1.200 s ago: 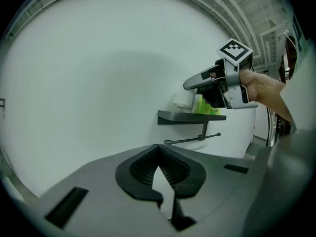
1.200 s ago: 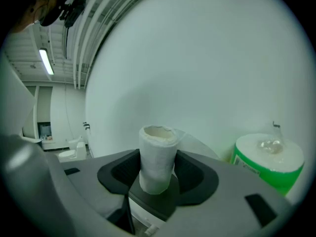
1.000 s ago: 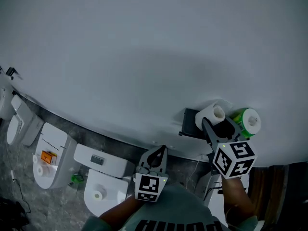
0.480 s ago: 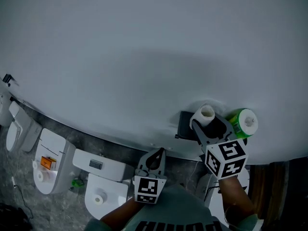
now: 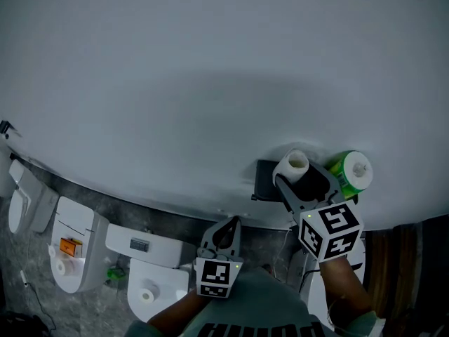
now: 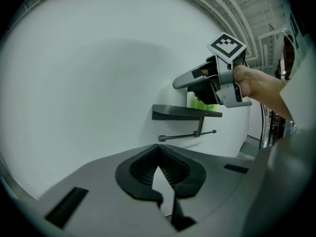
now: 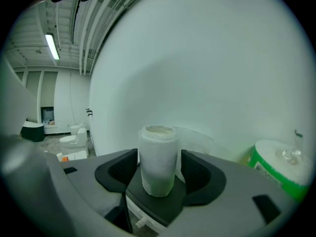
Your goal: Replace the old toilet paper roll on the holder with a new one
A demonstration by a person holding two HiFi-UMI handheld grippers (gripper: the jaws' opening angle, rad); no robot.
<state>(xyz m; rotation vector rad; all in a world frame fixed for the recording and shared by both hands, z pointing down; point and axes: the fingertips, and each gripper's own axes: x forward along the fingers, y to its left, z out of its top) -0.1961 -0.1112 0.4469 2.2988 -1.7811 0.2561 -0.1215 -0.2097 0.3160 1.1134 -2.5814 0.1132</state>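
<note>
A small white, nearly used-up toilet roll stands upright on the black wall shelf. My right gripper reaches over the shelf with the roll between its jaws. The jaws are opening, and a narrow gap shows beside the roll. A new roll in green wrapping stands on the shelf just to the right, also seen in the right gripper view. Below the shelf the holder bar is bare. My left gripper hangs back from the wall, lower left of the holder, shut and holding nothing.
The white wall fills most of every view. On the grey floor at lower left stand white toilets and another further left. A dark brown panel rises at the right edge.
The head view has drifted a little, so the shelf, the roll and the right gripper sit slightly further left in it. The left gripper has kept still.
</note>
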